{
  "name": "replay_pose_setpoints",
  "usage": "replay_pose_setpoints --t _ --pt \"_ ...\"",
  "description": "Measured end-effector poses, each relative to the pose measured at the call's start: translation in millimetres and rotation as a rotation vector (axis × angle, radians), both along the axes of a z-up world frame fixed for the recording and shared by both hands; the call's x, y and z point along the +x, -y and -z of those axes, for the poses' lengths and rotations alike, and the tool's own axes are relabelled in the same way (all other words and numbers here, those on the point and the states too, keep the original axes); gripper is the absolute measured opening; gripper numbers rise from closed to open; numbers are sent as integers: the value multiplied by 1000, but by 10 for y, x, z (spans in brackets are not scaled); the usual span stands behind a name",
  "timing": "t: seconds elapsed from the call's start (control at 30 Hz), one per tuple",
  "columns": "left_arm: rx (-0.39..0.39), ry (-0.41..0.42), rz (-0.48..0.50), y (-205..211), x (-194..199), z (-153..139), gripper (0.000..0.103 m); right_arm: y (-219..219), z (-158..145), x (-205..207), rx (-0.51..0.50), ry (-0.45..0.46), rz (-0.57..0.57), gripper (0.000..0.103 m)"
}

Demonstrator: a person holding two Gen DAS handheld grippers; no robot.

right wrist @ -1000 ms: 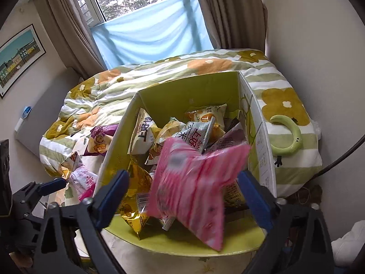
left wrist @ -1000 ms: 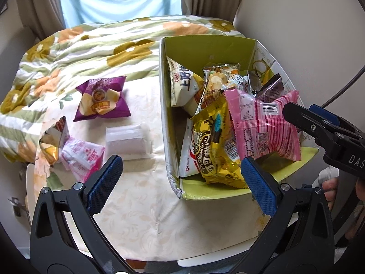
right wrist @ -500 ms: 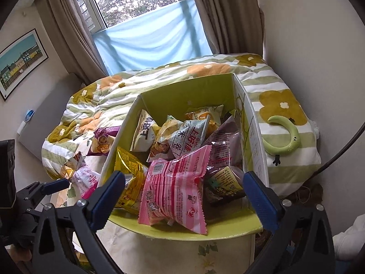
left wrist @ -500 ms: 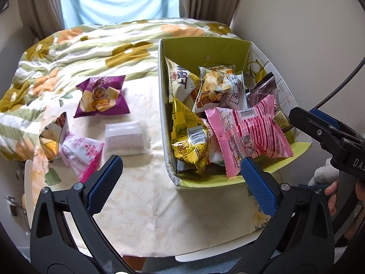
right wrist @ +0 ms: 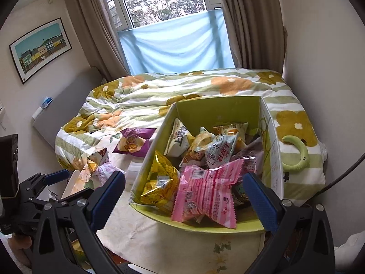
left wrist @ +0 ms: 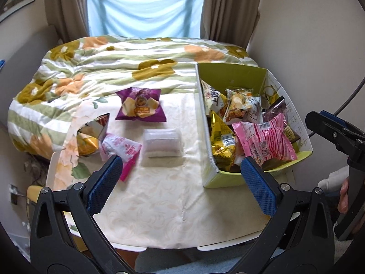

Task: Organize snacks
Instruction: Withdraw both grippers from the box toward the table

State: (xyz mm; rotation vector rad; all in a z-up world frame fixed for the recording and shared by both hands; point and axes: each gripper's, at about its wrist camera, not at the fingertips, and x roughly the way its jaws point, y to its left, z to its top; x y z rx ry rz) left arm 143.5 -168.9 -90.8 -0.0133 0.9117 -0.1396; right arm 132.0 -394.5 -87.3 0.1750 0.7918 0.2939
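A green cardboard box (left wrist: 230, 74) (right wrist: 219, 108) stands on the right of the table and holds several snack bags. A pink striped bag (left wrist: 262, 140) (right wrist: 205, 190) lies on top at its near end, beside a gold bag (left wrist: 220, 134) (right wrist: 159, 180). On the cloth lie a purple chip bag (left wrist: 139, 105) (right wrist: 133, 141), a clear wrapped pack (left wrist: 163, 143), a pink-white packet (left wrist: 121, 148) and a gold-silver bag (left wrist: 91, 133). My left gripper (left wrist: 182, 182) is open and empty above the table's near edge. My right gripper (right wrist: 184, 196) is open and empty, in front of the box.
A flowered quilt (left wrist: 102, 68) covers the bed behind the table. A green curved toy (right wrist: 298, 154) lies on the quilt right of the box. A wall rises on the right; a window with curtains (right wrist: 173, 34) is at the back.
The pink striped bag dropped from between my right gripper's fingers and settled in the box. Both grippers pulled back from the box.
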Motion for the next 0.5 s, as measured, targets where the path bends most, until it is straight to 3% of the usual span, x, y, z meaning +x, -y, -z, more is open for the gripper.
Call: replay_pose_setpoints --t 0.23,0.5 --pt "-15 19 -81 -762 -58 -53 102 -499 -127 -14 11 33 -33 103" --pt "-28 -31 -97 -1683 128 67 102 -1257 -48 80 0 10 -3 103"
